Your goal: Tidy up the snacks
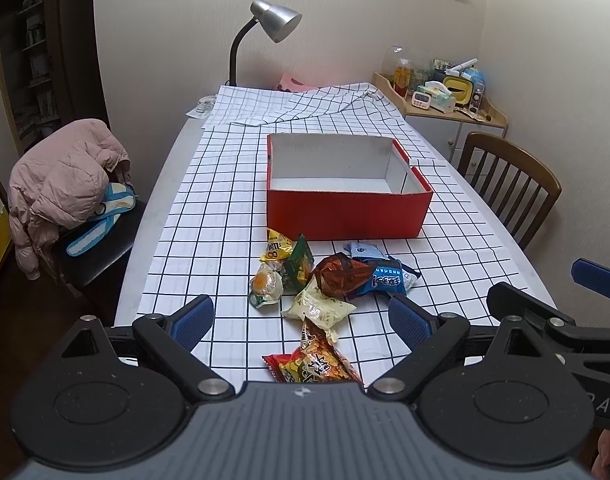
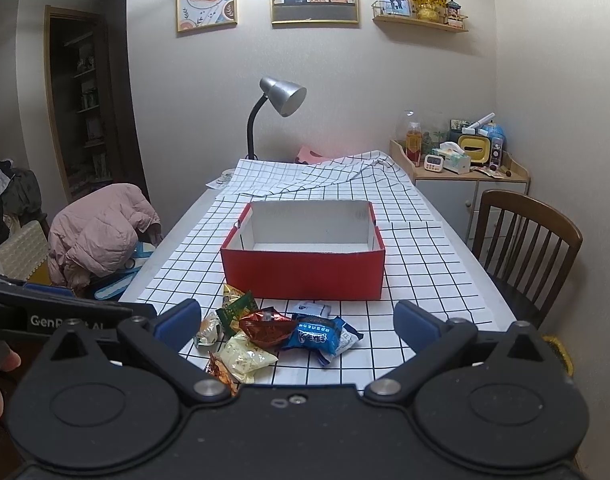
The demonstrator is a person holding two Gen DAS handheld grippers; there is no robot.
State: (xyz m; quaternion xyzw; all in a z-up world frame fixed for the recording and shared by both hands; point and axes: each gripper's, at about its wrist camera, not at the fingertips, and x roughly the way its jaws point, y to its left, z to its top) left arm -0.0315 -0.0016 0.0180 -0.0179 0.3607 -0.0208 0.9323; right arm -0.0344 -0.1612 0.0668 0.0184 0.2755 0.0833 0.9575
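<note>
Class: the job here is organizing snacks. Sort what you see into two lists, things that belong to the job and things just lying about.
Belongs to the job:
snack packets
red box, nothing in it
left tool, open
right tool, open

Just lying about:
desk lamp
pink jacket
wooden chair
tissue box

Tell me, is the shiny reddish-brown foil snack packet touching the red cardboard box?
Apart. In the left wrist view, checked tablecloth shows between the reddish-brown foil packet and the red cardboard box.
</note>
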